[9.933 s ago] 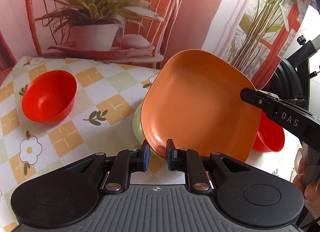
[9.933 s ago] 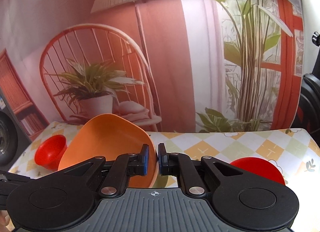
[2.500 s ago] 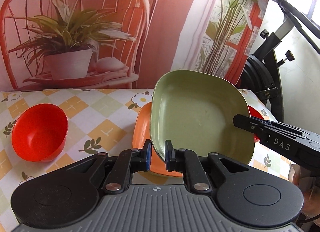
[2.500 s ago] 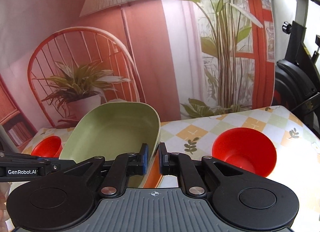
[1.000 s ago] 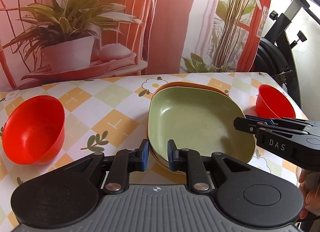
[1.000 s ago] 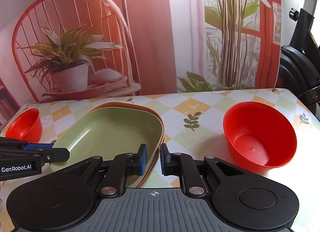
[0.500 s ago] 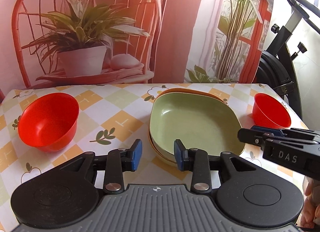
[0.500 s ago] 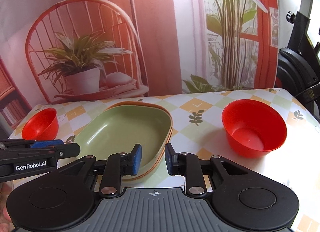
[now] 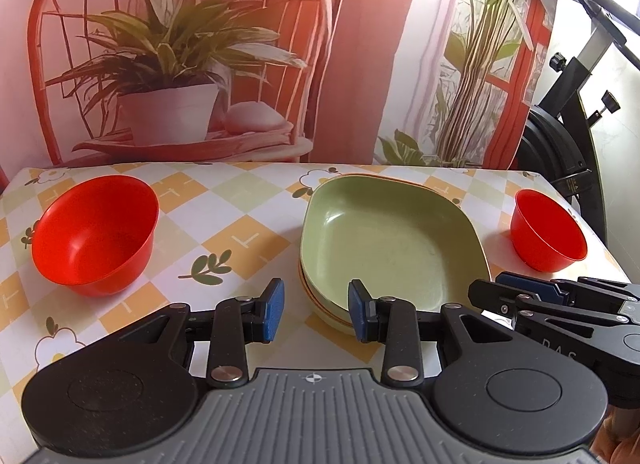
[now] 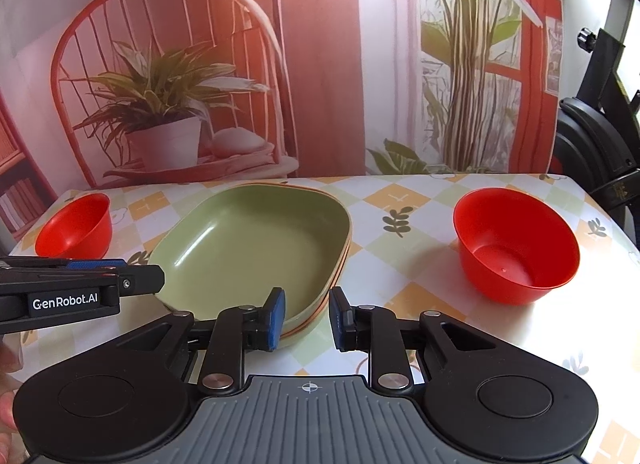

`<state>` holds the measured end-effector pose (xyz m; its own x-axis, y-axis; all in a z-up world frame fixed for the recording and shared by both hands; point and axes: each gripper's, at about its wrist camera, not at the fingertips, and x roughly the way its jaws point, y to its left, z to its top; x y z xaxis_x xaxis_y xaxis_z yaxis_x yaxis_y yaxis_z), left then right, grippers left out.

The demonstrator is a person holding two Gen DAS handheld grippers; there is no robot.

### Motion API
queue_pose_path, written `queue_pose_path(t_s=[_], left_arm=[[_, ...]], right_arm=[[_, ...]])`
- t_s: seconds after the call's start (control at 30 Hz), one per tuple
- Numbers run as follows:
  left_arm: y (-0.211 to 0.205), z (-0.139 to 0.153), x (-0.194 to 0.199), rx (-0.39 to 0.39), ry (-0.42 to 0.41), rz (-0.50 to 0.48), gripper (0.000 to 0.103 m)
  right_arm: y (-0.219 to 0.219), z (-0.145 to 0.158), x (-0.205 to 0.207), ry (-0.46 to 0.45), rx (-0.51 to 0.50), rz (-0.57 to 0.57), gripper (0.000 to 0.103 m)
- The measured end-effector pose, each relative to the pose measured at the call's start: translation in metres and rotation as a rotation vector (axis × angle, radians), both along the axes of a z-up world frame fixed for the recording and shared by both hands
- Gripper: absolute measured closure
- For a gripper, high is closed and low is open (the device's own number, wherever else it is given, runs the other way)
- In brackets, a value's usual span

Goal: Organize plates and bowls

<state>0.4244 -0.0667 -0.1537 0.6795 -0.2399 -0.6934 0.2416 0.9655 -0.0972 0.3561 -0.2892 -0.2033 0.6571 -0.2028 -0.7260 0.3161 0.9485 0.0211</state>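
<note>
Now both hand-held grippers, left [image 9: 316,310] and right [image 10: 306,318], gape empty beside the green plate [image 9: 392,240].

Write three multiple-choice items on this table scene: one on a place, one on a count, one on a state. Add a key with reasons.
1. Where does the green plate sit?
A. Inside a red bowl
B. Stacked on the orange plate
C. Leaning on the backdrop

2. How many red bowls are on the table?
A. One
B. Two
C. Three

3. How do the left tongs stand?
A. Open, holding nothing
B. Shut on the green plate
C. Shut on a bowl

Key: 1 B, an orange rim shows just beneath the green one. 2 B, the left bowl and the right bowl flank the stack. 3 A, the blue pads are apart, gripping nothing.
</note>
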Motion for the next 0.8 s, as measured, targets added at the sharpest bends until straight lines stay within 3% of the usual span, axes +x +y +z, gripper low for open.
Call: queue_pose_path(t_s=[0.23, 0.8], left_arm=[[0.008, 0.025, -0.017, -0.031, -0.022, -0.002, 0.066], [0.057, 0.074, -0.081, -0.017, -0.048, 0.062, 0.066]], right_arm=[[-0.008, 0.025, -0.022, -0.053, 0.019, -0.037, 0.081], [0.008, 0.071, -0.086, -0.134, 0.046, -0.077, 0.081]])
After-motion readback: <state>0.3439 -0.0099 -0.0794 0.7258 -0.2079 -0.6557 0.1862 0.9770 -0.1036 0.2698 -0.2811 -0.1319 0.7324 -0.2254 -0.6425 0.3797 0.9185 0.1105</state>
